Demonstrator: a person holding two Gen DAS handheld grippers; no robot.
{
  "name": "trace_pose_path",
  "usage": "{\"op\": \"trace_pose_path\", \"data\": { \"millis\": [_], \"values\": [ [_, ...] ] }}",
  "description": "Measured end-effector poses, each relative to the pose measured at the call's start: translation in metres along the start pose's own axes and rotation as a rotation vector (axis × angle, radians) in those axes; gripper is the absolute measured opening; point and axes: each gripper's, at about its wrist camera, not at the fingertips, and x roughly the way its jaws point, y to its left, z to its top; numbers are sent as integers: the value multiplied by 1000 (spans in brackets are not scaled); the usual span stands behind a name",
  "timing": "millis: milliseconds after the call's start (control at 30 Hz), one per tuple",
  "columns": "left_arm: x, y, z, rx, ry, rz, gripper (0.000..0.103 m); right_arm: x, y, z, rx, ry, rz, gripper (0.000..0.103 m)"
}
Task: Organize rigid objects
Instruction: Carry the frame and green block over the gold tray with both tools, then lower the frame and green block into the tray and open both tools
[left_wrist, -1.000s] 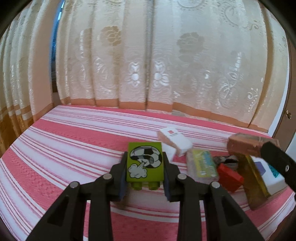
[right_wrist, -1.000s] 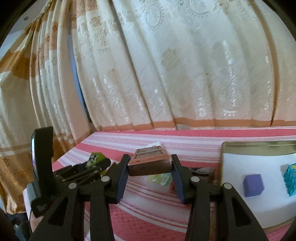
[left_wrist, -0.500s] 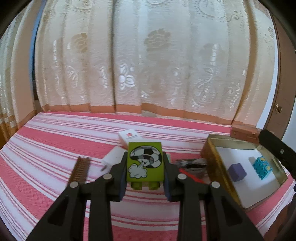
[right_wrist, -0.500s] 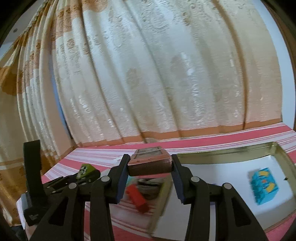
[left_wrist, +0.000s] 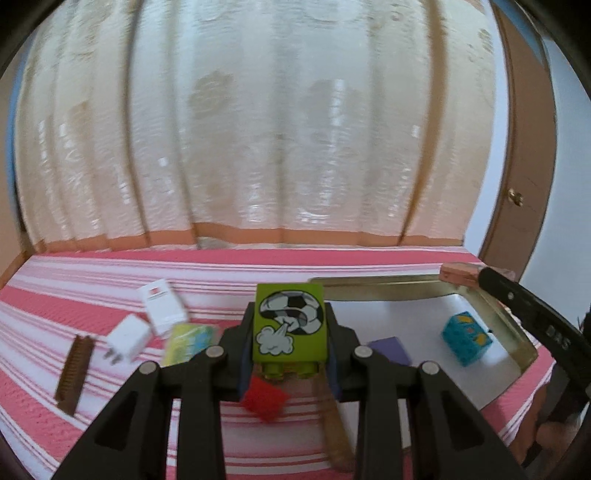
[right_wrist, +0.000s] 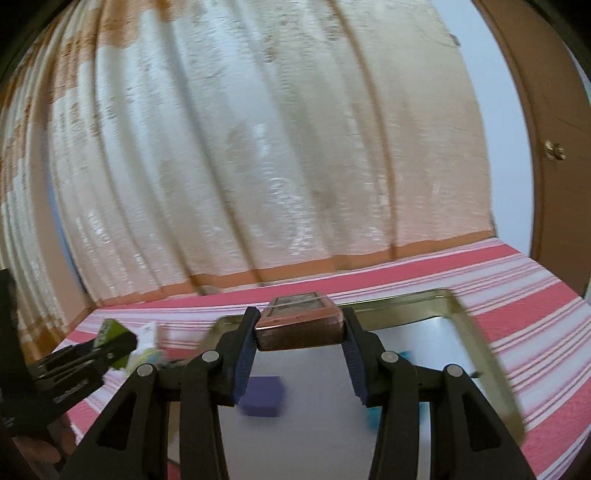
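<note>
Left wrist view: filled at the far side by a cream patterned curtain (left_wrist: 277, 129) with an orange hem, hung behind a surface covered in a red-and-white striped cloth (left_wrist: 92, 288); whether bed or table, could not tell. Showed a brown door (left_wrist: 532, 184) with a small knob at far right. Held a shallow gold-rimmed tin tray (left_wrist: 491, 314) with a white floor at right, resting on the cloth. Caught the left tool (left_wrist: 290, 328) at near centre, closed on a green block (left_wrist: 290, 321) printed with a football, studs facing the camera, clear of the cloth. Caught the right tool (left_wrist: 524, 310) reaching in from the right edge over the tray's far right corner, clamped on a copper-brown case (left_wrist: 458, 273).

Inside the tray: a teal cube (left_wrist: 466, 341) with yellow marks toward the right, a purple cube (left_wrist: 391, 350) nearer the left wall, well apart. Left of the tray on the cloth: a white box (left_wrist: 162, 306) with a red mark, a white plug adapter (left_wrist: 127, 341) just beside it, a yellow-green packet (left_wrist: 188, 341) partly behind the left tool, a brown comb (left_wrist: 74, 373) farthest left, a red block (left_wrist: 264, 400) near and below the green block.

Right wrist view: blurred; showed the copper-brown case lying flat between the blue pads (right_wrist: 243, 365), above the tray, with the purple cube below it.
</note>
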Motion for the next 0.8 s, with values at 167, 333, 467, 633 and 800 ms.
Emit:
{"op": "trace_pose_path", "data": {
  "millis": [167,333,467,633,800],
  "values": [
    [13,-35,3,32,24,-42,30,5,-39,5,46,37,-51,47],
    [24,-66,4,46,57,-92,30,9,-60,6,44,73,-85,47],
    [33,-93,1,71,87,-120,30,14,-69,6,27,101,-113,47],
    [49,-120,-4,70,144,-133,30,26,-72,0,-25,155,-146,47],
    [59,-138,-11,86,187,-92,30,36,-75,-6,-24,203,-156,47]
  ]
}}
